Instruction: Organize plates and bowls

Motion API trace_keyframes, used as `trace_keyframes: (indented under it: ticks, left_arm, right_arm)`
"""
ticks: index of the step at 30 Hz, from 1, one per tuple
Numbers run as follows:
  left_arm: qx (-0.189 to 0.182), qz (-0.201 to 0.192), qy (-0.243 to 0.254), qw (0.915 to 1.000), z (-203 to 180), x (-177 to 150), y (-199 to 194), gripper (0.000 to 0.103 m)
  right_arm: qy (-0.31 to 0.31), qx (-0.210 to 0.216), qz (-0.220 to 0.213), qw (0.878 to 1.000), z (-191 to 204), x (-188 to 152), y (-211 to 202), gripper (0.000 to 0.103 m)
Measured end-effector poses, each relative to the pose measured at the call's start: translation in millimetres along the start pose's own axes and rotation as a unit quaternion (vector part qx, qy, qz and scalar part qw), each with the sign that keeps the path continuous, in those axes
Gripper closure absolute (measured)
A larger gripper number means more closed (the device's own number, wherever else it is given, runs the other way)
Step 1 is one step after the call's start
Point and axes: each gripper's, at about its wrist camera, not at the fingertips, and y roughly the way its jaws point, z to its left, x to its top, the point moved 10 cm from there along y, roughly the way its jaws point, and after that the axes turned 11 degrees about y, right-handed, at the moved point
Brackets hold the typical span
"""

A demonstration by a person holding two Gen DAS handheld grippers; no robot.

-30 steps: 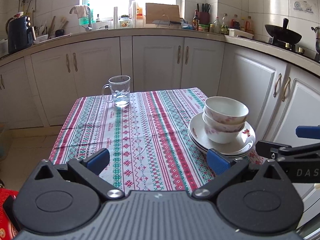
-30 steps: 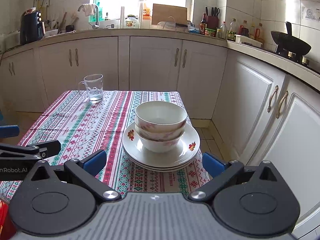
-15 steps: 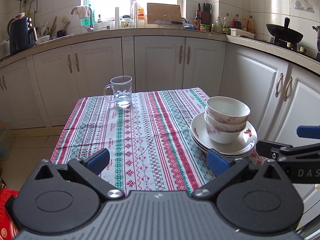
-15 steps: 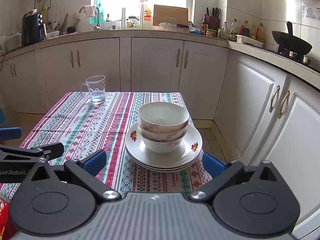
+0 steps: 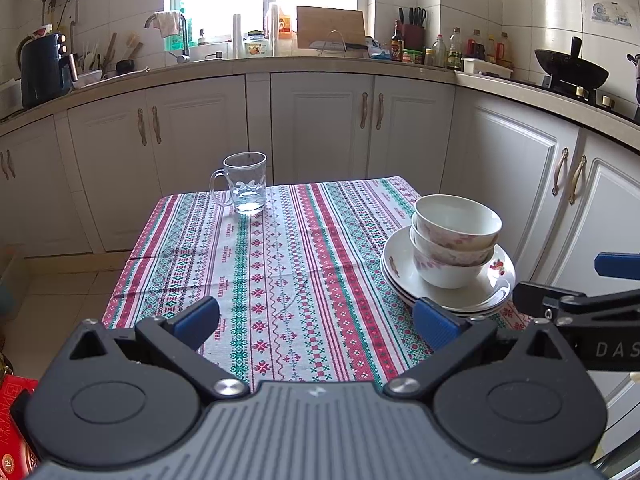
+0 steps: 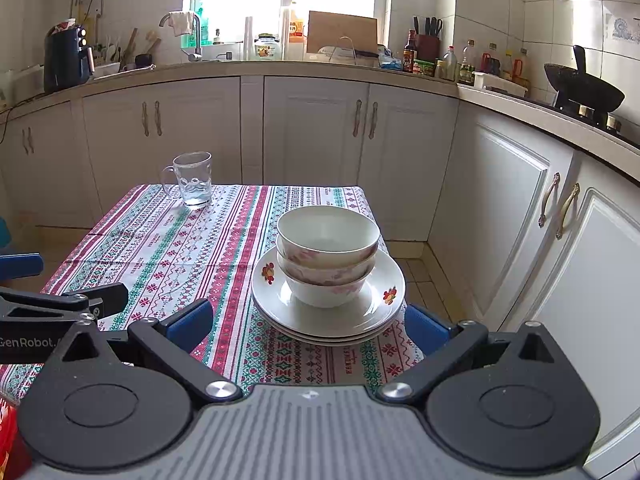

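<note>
Left wrist view: my left gripper is spread wide and empty; the bowls sit nested on the plates at the table's right edge. Right wrist view: my right gripper gapes empty before the stack. I judge the organizing essentially done.

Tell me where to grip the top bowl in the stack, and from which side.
Grip the top bowl by its near rim, one finger inside and one outside. Its rim stands clear above the bowl beneath, and it faces the open right gripper, so a short forward-and-down approach probably works.
</note>
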Motion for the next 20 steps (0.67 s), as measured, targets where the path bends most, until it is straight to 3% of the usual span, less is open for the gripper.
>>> trace_keyframes:
  ticks: [20]
  left_arm:
    - [0.001,0.000,0.000,1.0000,0.0,2.8,-0.9,0.001]
  right_arm:
    - [-0.007,-0.005,-0.004,1.000,0.4,3.0,-2.1,0.000]
